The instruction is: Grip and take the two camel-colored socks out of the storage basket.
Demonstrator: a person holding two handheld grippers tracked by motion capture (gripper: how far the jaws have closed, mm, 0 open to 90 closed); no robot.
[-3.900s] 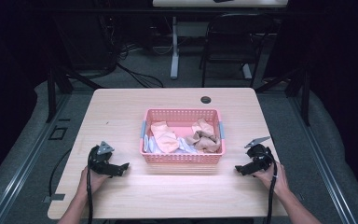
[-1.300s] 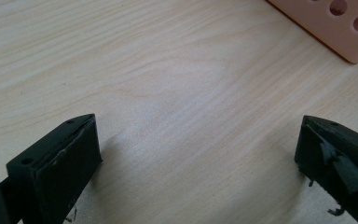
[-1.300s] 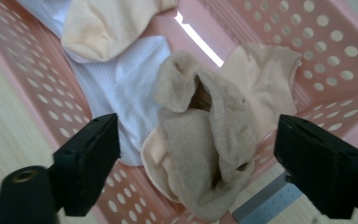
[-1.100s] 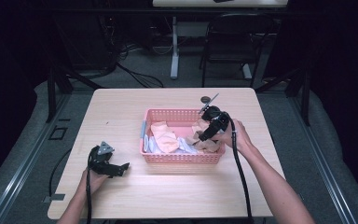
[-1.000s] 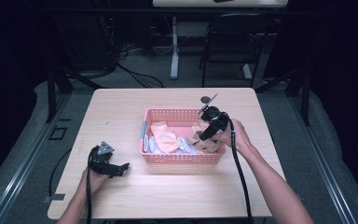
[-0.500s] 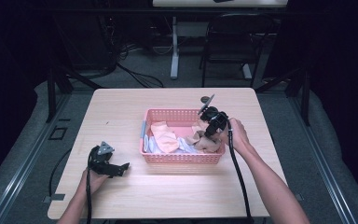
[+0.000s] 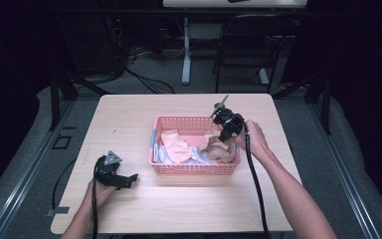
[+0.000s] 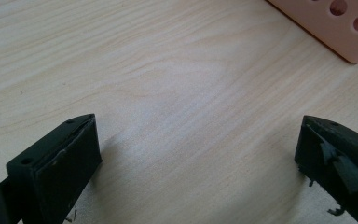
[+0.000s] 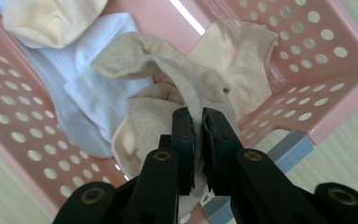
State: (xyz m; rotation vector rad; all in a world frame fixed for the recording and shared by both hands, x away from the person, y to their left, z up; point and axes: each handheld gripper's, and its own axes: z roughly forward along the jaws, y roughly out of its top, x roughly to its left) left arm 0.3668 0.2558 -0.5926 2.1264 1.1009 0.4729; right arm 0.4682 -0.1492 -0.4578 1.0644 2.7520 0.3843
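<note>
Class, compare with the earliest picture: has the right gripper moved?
Yes. The right gripper has gone from the table's near right edge forward into the pink basket, clamping a beige cloth.

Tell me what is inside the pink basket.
The pink basket holds crumpled cloths: an orange-pink cloth, a white cloth and a beige cloth pinched by the right claw. Anything beneath them is hidden.

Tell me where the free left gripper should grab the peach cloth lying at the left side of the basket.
Judging from the high view, take the peach cloth at its raised upper fold, coming straight down from above: the pink basket walls block a sideways approach, and the bunched fold gives the jaws something to pinch. The left gripper is open on the table; the right gripper is shut on the beige cloth.
</note>
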